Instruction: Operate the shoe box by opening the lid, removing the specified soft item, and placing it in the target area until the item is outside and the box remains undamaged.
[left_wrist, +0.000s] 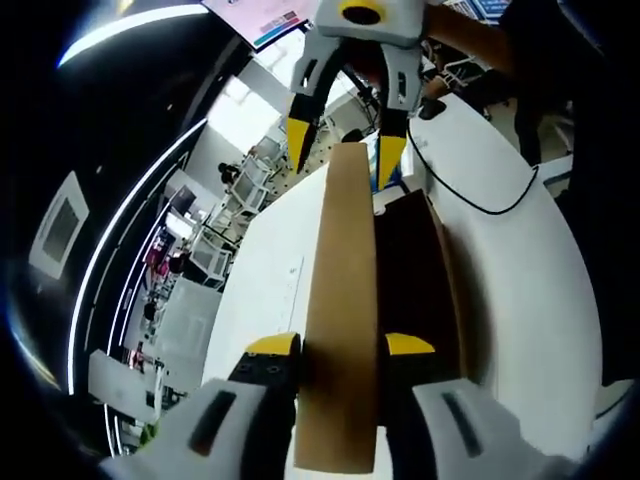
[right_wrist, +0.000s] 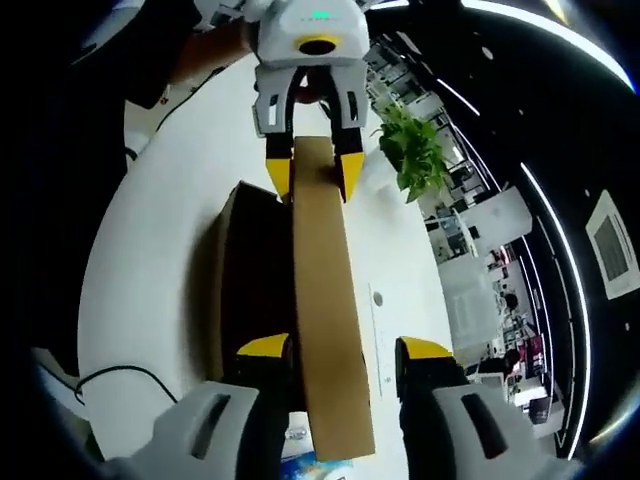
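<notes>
A brown cardboard lid (left_wrist: 342, 300) stands on edge over the open shoe box (left_wrist: 415, 270), whose inside is dark; what lies in it is hidden. My left gripper (left_wrist: 342, 345) is shut on the near end of the lid. At the far end my right gripper (left_wrist: 345, 150) straddles the lid with small gaps beside its fingertips. In the right gripper view the lid (right_wrist: 325, 300) runs from my right gripper (right_wrist: 345, 350), open around it, up to my left gripper (right_wrist: 312, 175). There the box (right_wrist: 250, 270) lies left of the lid.
The box rests on a white table (left_wrist: 520, 300) with a curved edge. A black cable (left_wrist: 470, 200) trails across the table past the box. A potted plant (right_wrist: 415, 150) stands beyond the table (right_wrist: 150, 250). A person's arm (left_wrist: 470, 40) holds the far gripper.
</notes>
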